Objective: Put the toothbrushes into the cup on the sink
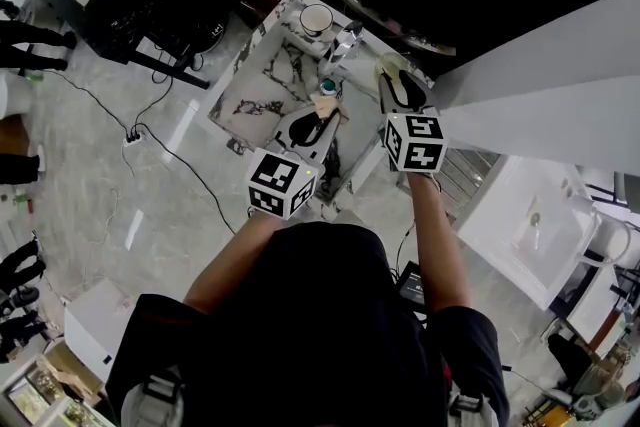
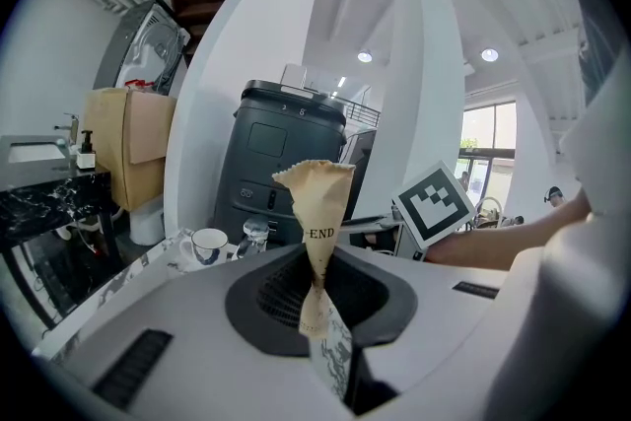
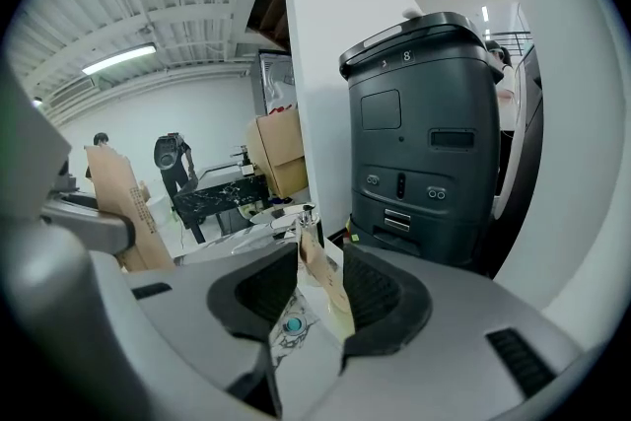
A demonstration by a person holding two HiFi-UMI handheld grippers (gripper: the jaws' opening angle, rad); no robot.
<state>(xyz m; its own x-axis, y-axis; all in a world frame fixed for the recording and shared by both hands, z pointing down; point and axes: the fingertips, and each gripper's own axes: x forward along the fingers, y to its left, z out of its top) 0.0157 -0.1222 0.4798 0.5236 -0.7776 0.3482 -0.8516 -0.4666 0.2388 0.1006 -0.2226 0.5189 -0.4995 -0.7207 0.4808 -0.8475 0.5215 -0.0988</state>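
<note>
A marble sink (image 1: pixel 250 105) carries a white cup (image 1: pixel 317 18) at its far rim, beside a chrome faucet (image 1: pixel 345 41). My left gripper (image 1: pixel 322 118) hovers over the basin's near side, shut on a twisted brown paper wrapper (image 2: pixel 317 202) printed "END". The cup (image 2: pixel 209 245) shows beyond it to the left. A small teal round thing (image 1: pixel 328 87) lies just past the wrapper. My right gripper (image 1: pixel 392 73) is over the sink's right edge. A beige strip (image 3: pixel 323 273) stands between its jaws against the right-hand pad, with a gap on its other side. Whether the strip is pinched is unclear.
A tall black machine (image 3: pixel 424 133) stands behind the sink. Cables (image 1: pixel 150 115) trail over the grey floor on the left, near people's feet (image 1: pixel 30 40). Another white basin (image 1: pixel 530 225) sits at the right. A cardboard box (image 2: pixel 123 148) is far left.
</note>
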